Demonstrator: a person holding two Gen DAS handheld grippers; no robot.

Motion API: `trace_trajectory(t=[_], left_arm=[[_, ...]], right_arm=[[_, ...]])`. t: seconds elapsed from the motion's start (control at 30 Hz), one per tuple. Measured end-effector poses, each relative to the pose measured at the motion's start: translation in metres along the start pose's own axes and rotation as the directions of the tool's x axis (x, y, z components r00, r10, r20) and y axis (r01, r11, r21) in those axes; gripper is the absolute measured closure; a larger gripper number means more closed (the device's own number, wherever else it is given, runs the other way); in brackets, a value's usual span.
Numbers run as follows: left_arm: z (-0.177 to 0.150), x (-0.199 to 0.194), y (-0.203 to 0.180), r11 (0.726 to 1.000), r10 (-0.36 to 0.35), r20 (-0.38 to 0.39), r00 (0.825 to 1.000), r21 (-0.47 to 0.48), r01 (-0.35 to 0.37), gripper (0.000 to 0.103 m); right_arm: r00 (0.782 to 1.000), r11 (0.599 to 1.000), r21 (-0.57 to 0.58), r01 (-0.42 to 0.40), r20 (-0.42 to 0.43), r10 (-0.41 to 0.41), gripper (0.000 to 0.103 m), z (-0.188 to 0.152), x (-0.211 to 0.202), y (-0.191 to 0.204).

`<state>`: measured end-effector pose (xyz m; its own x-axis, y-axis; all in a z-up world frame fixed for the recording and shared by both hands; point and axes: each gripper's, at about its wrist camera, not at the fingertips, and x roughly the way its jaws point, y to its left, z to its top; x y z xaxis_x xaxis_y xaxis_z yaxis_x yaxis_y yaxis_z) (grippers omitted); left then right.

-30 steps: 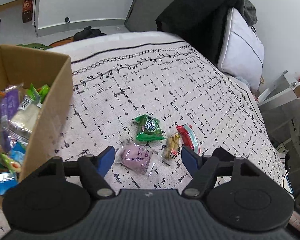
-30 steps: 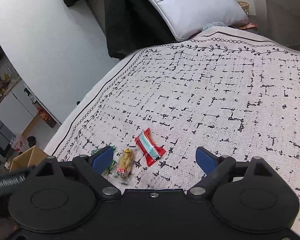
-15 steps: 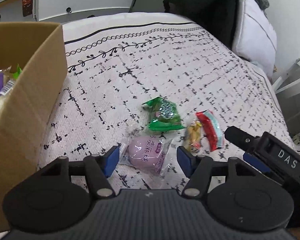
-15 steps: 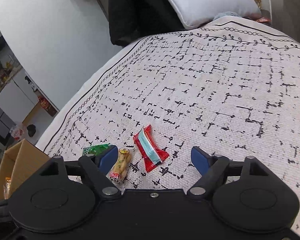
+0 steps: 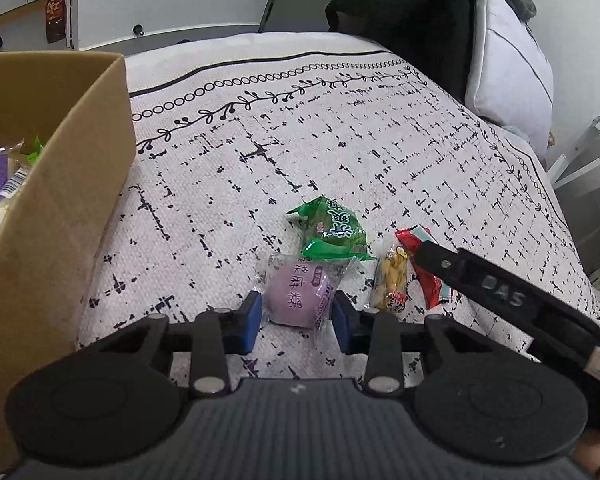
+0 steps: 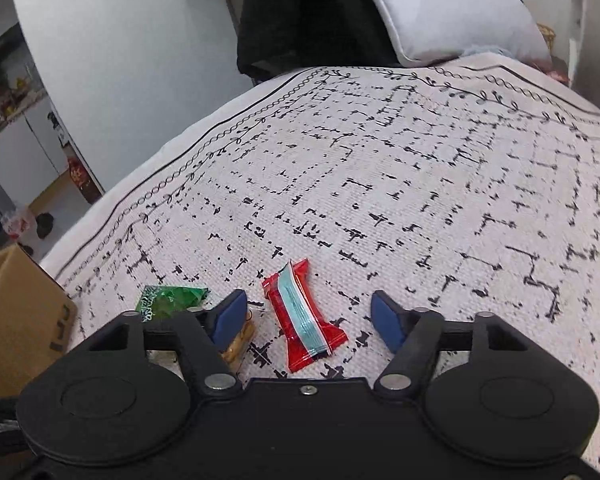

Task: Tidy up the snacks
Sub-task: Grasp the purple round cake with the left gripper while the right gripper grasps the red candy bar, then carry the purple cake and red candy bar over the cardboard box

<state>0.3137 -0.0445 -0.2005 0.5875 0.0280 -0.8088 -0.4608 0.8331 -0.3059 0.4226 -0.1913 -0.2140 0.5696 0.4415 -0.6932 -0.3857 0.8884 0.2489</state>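
Observation:
Four snacks lie on the patterned bed cover (image 5: 340, 140). My left gripper (image 5: 296, 316) has its blue pads closed against both sides of a purple mochi packet (image 5: 298, 294). A green packet (image 5: 332, 232) lies just beyond it. A yellow snack packet (image 5: 390, 280) and a red-and-teal bar (image 5: 430, 280) lie to the right. My right gripper (image 6: 306, 316) is open, its pads either side of the red-and-teal bar (image 6: 300, 316); its left finger (image 5: 452, 266) shows in the left wrist view. The green packet (image 6: 168, 300) and yellow packet (image 6: 238, 346) sit left.
An open cardboard box (image 5: 60, 184) holding several snacks stands at the left; its corner shows in the right wrist view (image 6: 16, 312). A white pillow (image 5: 508, 64) and dark clothing (image 5: 400, 12) lie at the bed's far end. White furniture (image 5: 588, 176) stands off the right edge.
My left gripper moved forward and down and closed onto the purple packet. My right gripper moved forward and left so its open fingers now straddle the red-and-teal bar.

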Motion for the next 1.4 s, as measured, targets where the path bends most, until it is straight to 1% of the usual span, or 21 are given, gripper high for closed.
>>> trace_trajectory(t=[0.03,0.07,0.1,0.17,0.2,0.27,0.37,0.7,0.87,0.93,1.07,1.2,1.4], left_arm=[[0.0,-0.001,0.0,1.0,0.003,0.0,1.0,-0.002,-0.003,0.067],[0.0,-0.004,0.001,1.0,0.004,0.002,1.0,-0.005,-0.004,0.067],[0.0,-0.006,0.002,1.0,0.004,0.006,1.0,-0.007,-0.004,0.068],[0.0,-0.012,0.002,1.0,0.018,0.013,1.0,0.015,-0.018,0.068],[0.0,-0.015,0.002,0.999,0.024,0.018,1.0,0.021,-0.024,0.068],[0.001,-0.021,0.004,1.0,0.009,0.022,1.0,0.01,-0.009,0.068],[0.002,-0.031,0.004,1.0,0.002,0.037,0.999,0.015,-0.003,0.068],[0.006,-0.068,0.01,0.999,-0.045,0.07,0.996,-0.008,0.046,0.069],[0.012,-0.091,0.017,0.998,-0.056,0.099,0.994,-0.02,0.058,0.069],[0.015,-0.101,0.02,0.997,-0.064,0.112,0.992,-0.027,0.067,0.069],[0.023,-0.12,0.023,0.995,-0.083,0.138,0.987,-0.042,0.09,0.069],[0.027,-0.138,0.026,0.993,-0.107,0.169,0.98,-0.028,0.113,0.069],[0.028,-0.154,0.043,0.991,-0.114,0.179,0.977,-0.042,0.124,0.069]], right_arm=[[1.0,1.0,-0.019,0.006,-0.007,-0.006,0.047,0.0,0.001,0.003],[1.0,0.999,-0.037,0.012,-0.016,-0.013,0.054,0.0,0.002,0.005],[0.999,0.998,-0.056,0.015,-0.028,-0.016,0.065,-0.001,0.001,0.008],[0.998,0.998,-0.068,0.006,-0.057,-0.01,0.077,-0.001,-0.001,0.012],[0.998,0.998,-0.066,-0.004,-0.065,-0.001,0.079,-0.002,-0.003,0.012],[0.998,0.997,-0.076,-0.002,-0.069,-0.003,0.082,-0.004,-0.006,0.014],[0.998,0.996,-0.089,0.017,-0.063,-0.022,0.083,-0.008,-0.014,0.017],[1.0,0.997,-0.071,0.021,-0.017,-0.022,0.084,-0.018,-0.056,0.024],[1.0,1.0,0.026,0.011,-0.008,-0.011,0.084,-0.016,-0.079,0.026],[1.0,0.998,0.056,-0.011,-0.007,0.012,0.084,-0.017,-0.09,0.03],[1.0,0.999,0.032,-0.016,-0.003,0.016,0.084,-0.017,-0.108,0.049],[0.999,0.998,0.037,-0.041,0.028,0.04,0.084,-0.008,-0.127,0.061],[0.996,0.997,0.013,-0.07,0.061,0.069,0.084,0.002,-0.149,0.084]])
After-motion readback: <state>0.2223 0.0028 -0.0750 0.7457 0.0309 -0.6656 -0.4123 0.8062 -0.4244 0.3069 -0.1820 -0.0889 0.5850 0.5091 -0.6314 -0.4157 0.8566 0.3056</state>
